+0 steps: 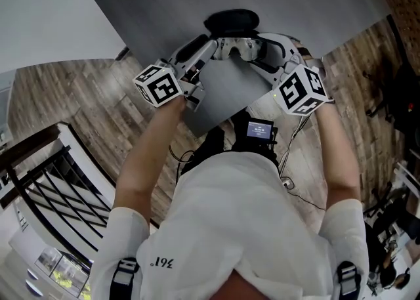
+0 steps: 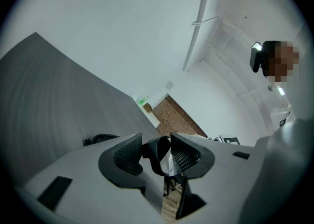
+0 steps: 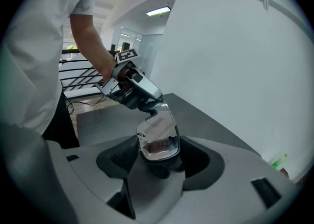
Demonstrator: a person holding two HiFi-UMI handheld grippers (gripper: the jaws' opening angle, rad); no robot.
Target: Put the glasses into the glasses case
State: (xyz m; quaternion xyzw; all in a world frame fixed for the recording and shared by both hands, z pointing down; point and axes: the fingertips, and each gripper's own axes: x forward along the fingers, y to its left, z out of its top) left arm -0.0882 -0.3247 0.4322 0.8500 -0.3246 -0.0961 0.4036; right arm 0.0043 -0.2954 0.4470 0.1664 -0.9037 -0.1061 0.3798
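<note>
Shirt (image 1: pixel 230 213) and both forearms fill the near view, reaching out past the near corner of the worktop (image 1: pixel 164 3). Left gripper (image 2: pixel 156 153) is clamped on a dark end piece of the glasses (image 1: pixel 244 48), and right gripper (image 3: pixel 158 152) has its pads pressed on one clear lens. The glasses hang between them in the air, above the worktop and just short of the case (image 1: pixel 230 21). That black case lies well in from the near corner; whether it is open I cannot tell.

The main risk looks like the two grips working against each other. If one hand turns or pulls away, the frame could twist or spring out of a grip. A lens is smooth, so the right pads could slide and let that side drop. A nudge could also send the case skidding. If one gripper lets go before the glasses sit inside, they may tip over the case rim.
</note>
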